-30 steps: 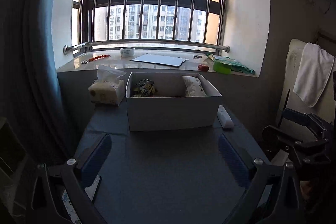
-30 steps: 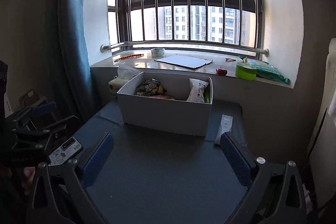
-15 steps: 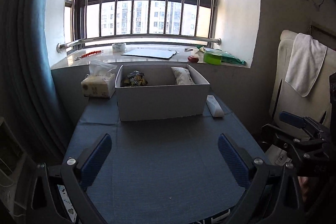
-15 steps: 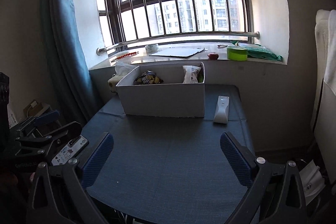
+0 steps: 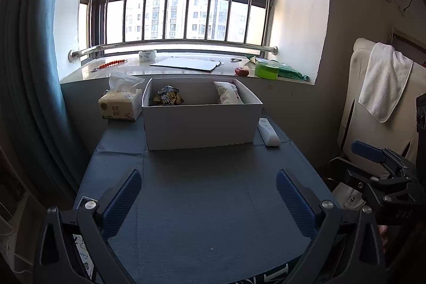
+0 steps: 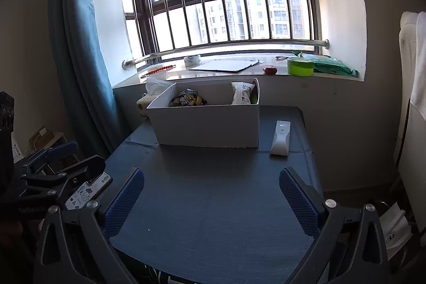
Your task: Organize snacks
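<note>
A white cardboard box (image 5: 199, 124) stands at the far end of the blue table (image 5: 207, 198). It holds a dark snack bag (image 5: 167, 97) on its left and a pale snack bag (image 5: 229, 95) on its right; the box (image 6: 210, 127) and both bags (image 6: 187, 99) (image 6: 242, 95) also show in the right wrist view. My left gripper (image 5: 209, 184) is open and empty over the table's near half. My right gripper (image 6: 211, 182) is open and empty, likewise well short of the box.
A tissue pack (image 5: 121, 105) sits left of the box. A white remote (image 6: 281, 137) lies right of it. The windowsill holds a tape roll (image 5: 147, 55), a flat board (image 5: 186, 63) and a green container (image 5: 265, 70). A curtain (image 6: 80, 57) hangs left; a towel-draped chair (image 5: 380, 87) stands right.
Both grippers have pulled back and risen from the box, which now looks smaller and farther. Both stay open and empty.
</note>
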{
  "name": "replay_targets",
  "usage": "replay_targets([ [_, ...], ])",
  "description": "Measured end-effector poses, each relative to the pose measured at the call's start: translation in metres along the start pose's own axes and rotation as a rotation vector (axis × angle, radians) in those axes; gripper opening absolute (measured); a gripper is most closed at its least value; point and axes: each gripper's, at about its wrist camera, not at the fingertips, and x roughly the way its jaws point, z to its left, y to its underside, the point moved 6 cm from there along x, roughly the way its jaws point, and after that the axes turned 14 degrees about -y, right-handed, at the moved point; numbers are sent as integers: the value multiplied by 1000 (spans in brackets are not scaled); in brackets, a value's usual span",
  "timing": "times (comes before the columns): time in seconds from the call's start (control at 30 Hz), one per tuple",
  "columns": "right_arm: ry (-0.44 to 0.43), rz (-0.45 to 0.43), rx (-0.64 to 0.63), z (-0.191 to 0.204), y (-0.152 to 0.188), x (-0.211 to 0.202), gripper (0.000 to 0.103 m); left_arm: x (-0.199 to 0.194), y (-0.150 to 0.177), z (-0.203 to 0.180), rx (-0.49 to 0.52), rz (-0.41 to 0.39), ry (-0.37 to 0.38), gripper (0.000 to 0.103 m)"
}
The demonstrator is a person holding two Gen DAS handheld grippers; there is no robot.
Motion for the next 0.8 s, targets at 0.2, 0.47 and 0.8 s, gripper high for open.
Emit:
replay_targets([
  [0.2,-4,6,-3,1,1,1,103,1,1,0,-2,3,-2,103],
  [0.47,-5,10,2,1,1,2,103,1,1,-1,3,3,-5,103],
  [0.8,-6,19,5,0,4,4,103,2,2,0,5,4,-6,103],
])
